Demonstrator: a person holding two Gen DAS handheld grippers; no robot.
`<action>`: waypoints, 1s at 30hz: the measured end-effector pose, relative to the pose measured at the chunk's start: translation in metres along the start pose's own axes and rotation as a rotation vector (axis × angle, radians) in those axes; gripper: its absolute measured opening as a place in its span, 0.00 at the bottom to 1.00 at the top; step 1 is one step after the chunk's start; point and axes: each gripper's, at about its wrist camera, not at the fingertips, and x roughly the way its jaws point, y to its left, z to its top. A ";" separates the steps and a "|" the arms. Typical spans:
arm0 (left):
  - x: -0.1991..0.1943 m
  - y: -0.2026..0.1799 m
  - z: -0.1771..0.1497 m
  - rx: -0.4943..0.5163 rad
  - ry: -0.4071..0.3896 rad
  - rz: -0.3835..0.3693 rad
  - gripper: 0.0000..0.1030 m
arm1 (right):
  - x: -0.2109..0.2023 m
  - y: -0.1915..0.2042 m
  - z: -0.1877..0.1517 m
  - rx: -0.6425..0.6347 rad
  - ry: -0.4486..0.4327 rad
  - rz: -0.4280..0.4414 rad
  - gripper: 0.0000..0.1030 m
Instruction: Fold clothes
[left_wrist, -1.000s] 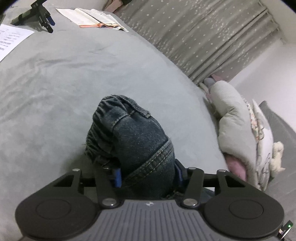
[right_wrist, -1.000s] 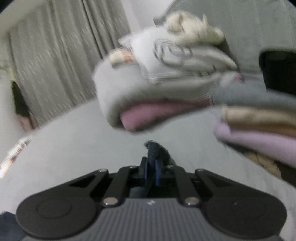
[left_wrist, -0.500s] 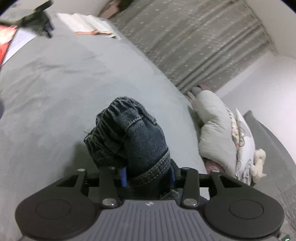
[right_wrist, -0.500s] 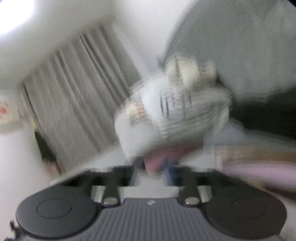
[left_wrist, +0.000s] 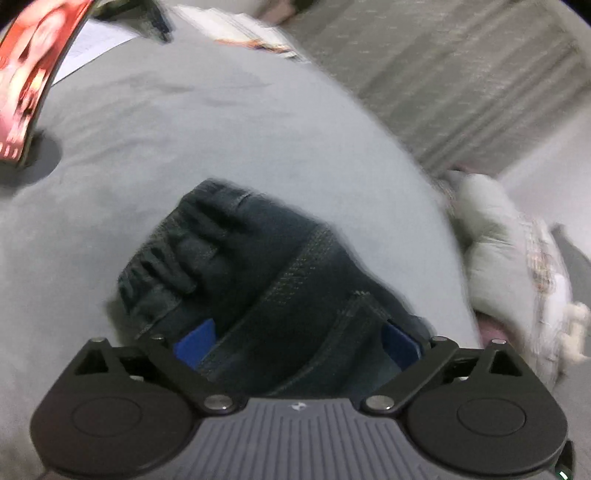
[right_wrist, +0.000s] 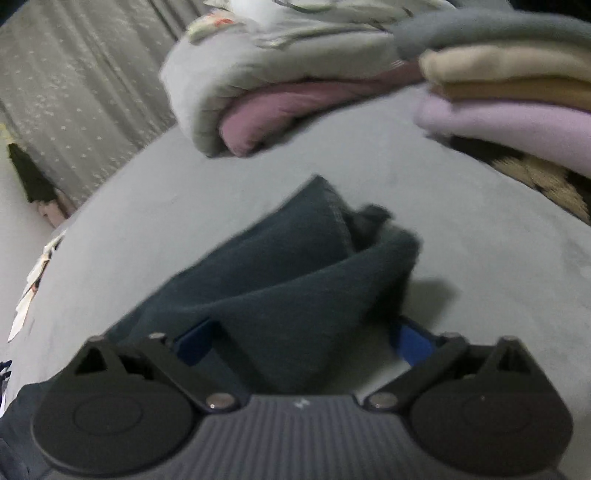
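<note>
While bunched, stitched dark denim jeans (left_wrist: 266, 280) lie on the grey suede-like bed (left_wrist: 184, 129), both the left gripper (left_wrist: 295, 336) and the right gripper (right_wrist: 303, 336) gape wide around them.

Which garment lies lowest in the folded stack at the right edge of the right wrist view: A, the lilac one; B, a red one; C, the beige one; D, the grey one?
A: in the folded stack the lilac garment sits at the bottom, with the beige garment above it and the grey garment on top; no red garment shows there.
</note>
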 end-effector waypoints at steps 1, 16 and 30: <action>0.002 -0.003 -0.002 0.043 -0.012 0.000 0.85 | -0.002 0.002 0.001 0.003 -0.012 0.008 0.22; -0.116 -0.011 -0.004 -0.069 -0.023 -0.222 0.12 | -0.205 0.021 0.026 0.026 -0.447 0.416 0.06; -0.108 0.009 -0.026 0.092 0.046 0.031 0.59 | -0.189 -0.036 0.025 0.052 -0.265 0.122 0.12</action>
